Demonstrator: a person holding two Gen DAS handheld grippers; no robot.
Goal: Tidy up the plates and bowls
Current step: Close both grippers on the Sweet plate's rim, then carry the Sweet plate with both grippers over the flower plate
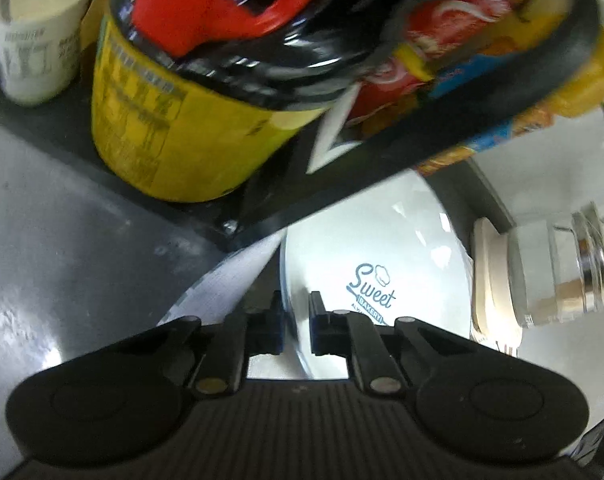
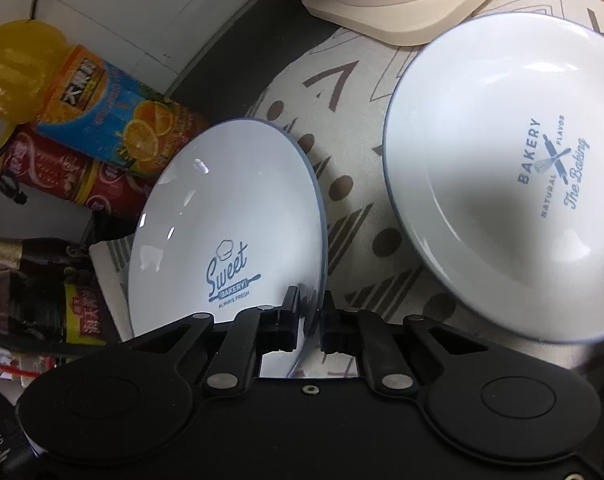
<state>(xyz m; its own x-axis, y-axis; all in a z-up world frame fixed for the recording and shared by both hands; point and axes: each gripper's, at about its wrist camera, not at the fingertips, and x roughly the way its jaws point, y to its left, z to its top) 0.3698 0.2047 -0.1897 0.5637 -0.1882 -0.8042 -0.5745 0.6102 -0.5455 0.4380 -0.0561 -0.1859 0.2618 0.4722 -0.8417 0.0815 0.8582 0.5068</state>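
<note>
A white plate printed "Sweet Bakery" [image 2: 226,216] is held tilted above the patterned mat. My right gripper [image 2: 309,320] is shut on its near rim, one finger on each face. My left gripper [image 1: 296,320] is shut on the rim of the same-looking "Sweet Bakery" plate [image 1: 373,248] in the left wrist view. A second white plate printed "Bakery, The Baking" [image 2: 509,176] lies on the mat [image 2: 353,128] to the right, apart from the held plate.
A black rack [image 1: 381,152] holds a yellow can [image 1: 174,136] and snack packets close above the left gripper. A glass jar [image 1: 557,264] lies right. Orange-drink [image 2: 114,120] and red [image 2: 62,176] packets and dark bottles [image 2: 34,280] crowd the left. A cream board [image 2: 405,4] sits behind.
</note>
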